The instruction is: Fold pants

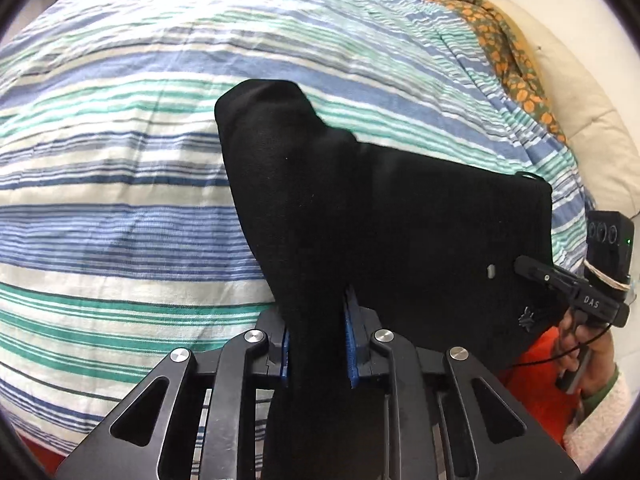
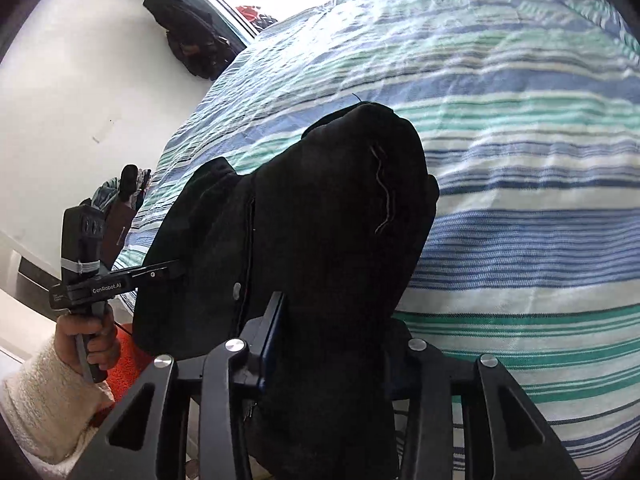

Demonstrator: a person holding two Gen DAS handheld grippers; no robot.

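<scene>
1. The left gripper [image 1: 316, 344] has its jaws drawn narrow on a bunched fold of the black pants [image 1: 360, 216]; blue pads [image 1: 349, 340] press the cloth from both sides.
2. The right gripper [image 2: 332, 344] also clamps the pants, with black cloth filling the gap between its fingers and draping over the right one; only the left blue pad [image 2: 276, 328] shows.
3. The pants hang lifted between the two grippers, above the near edge of a striped cover [image 1: 120, 160] on the bed, with a small grey button [image 1: 491, 271] showing in the left view.
4. Each gripper is held by a hand [image 2: 86, 336] in a fleecy cream sleeve [image 2: 44, 396].
5. A floral cloth [image 1: 504, 52] lies along the far side of the cover.
</scene>
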